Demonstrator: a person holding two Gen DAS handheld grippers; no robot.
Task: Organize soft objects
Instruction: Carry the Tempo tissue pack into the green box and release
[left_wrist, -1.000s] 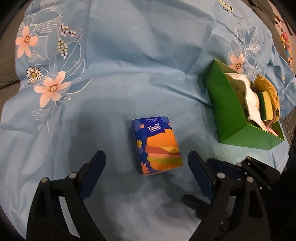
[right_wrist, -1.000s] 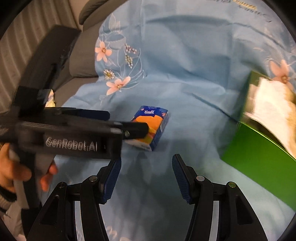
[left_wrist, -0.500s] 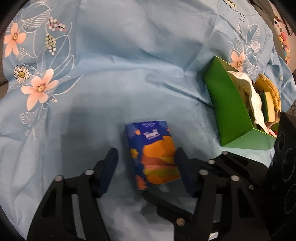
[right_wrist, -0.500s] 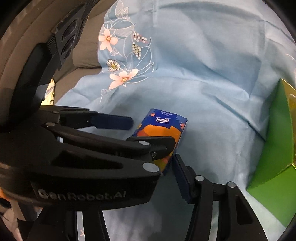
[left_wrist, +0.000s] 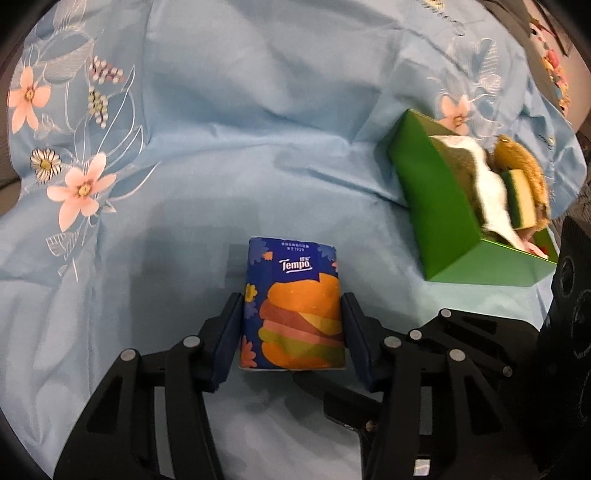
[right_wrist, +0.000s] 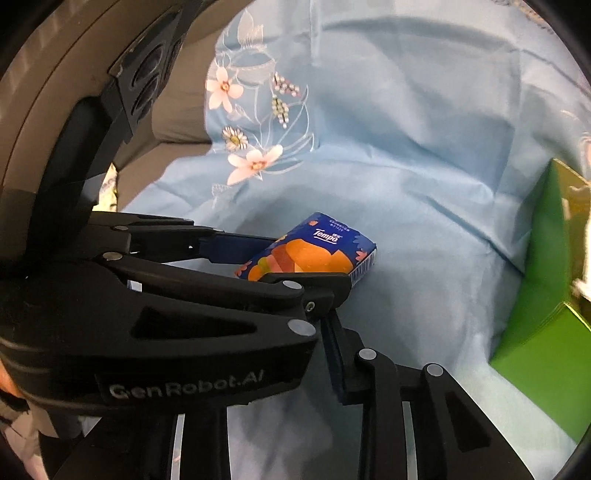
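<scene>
Pinching the tissue pack (left_wrist: 293, 306) across its short width, left gripper (left_wrist: 293, 332) has both blue pads flush against the pack's long side faces, near the rear half. Makes sense: the narrow dimension fits the jaw span, and soft wrap takes a side squeeze without slipping. Can't tell if it's lifted yet; the pack looks to be lying flat on the blue floral cloth (left_wrist: 258, 129), burger print up.

Long axis runs straight out along the fingers, Tempo logo end pointing away from the gripper, barcode end face visible in the right wrist view (right_wrist: 364, 267).

Right gripper (right_wrist: 332, 354) sits low, close beside the left one, nothing between its fingers. Only one finger shows, the left tool's body covers the other, so can't tell how wide it stands.

Green box (left_wrist: 436, 195) is off to the right of the pack, well apart, tilted, already holding a sponge (left_wrist: 521, 199), white cloth and something brown and fuzzy. Likely destination; the pack would need carrying right and forward.
</scene>
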